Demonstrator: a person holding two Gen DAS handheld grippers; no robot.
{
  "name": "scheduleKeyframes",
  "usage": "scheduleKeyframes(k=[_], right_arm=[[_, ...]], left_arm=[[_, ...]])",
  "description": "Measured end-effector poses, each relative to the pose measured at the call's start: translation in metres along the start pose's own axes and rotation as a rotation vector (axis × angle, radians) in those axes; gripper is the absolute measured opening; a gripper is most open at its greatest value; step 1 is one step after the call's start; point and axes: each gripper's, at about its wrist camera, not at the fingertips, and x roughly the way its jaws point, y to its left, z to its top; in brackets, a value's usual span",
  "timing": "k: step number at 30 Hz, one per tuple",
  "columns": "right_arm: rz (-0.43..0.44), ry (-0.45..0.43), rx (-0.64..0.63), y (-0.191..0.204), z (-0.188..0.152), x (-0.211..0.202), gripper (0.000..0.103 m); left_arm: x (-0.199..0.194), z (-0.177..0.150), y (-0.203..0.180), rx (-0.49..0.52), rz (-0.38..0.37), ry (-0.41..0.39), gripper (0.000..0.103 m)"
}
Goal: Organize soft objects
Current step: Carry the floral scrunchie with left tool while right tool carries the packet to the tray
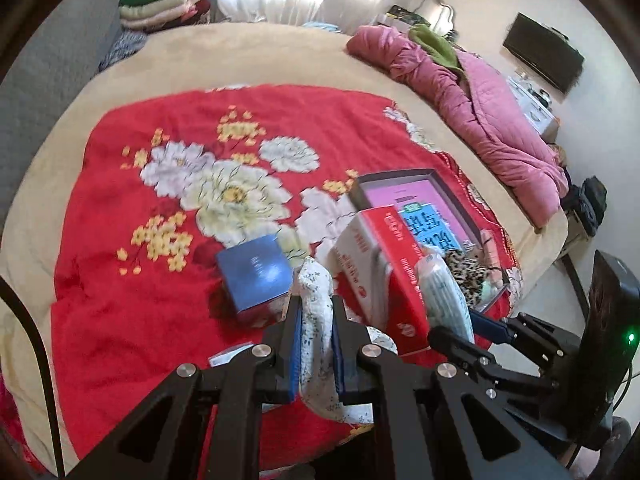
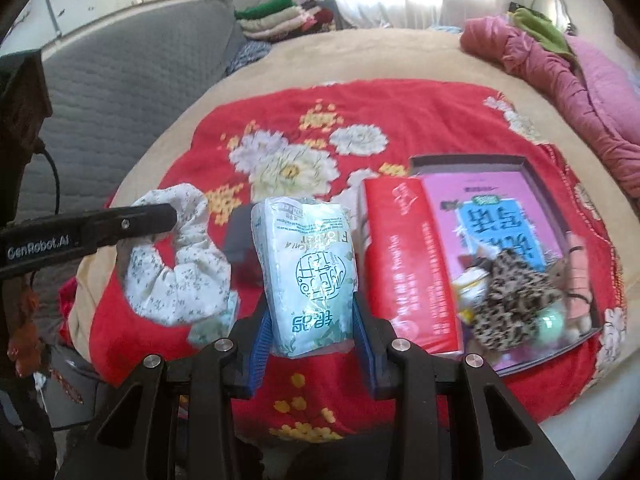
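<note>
Left tongs (image 1: 316, 304) squeeze scrunchie (image 1: 316, 292). Right tongs (image 2: 314, 320) squeeze tissue pack (image 2: 308, 264). Tray (image 2: 532, 168) right of tongs holds few soft things. Both still to drop in.

A wide bed (image 1: 240, 52) with a beige cover carries everything. Spread on it lies a red floral cloth (image 1: 132, 216), and along the far right edge a crumpled pink quilt (image 1: 492, 116). On the cloth sit a blue box (image 1: 256, 272), a red box (image 2: 404, 256) and a shallow tray (image 2: 532, 168).

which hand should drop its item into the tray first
Right, probably: the right gripper, holding the tissue pack, is nearer the tray. The left gripper, clamping the scrunchie, is farther away.
</note>
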Motion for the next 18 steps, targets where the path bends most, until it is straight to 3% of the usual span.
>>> scheduleKeyframes(k=[18], right_arm=[[-0.142,-0.148,0.186,-0.116,0.000,-0.081,0.038]], left_arm=[[-0.001,0.028,-0.107,0.144,-0.024,-0.034,0.013]])
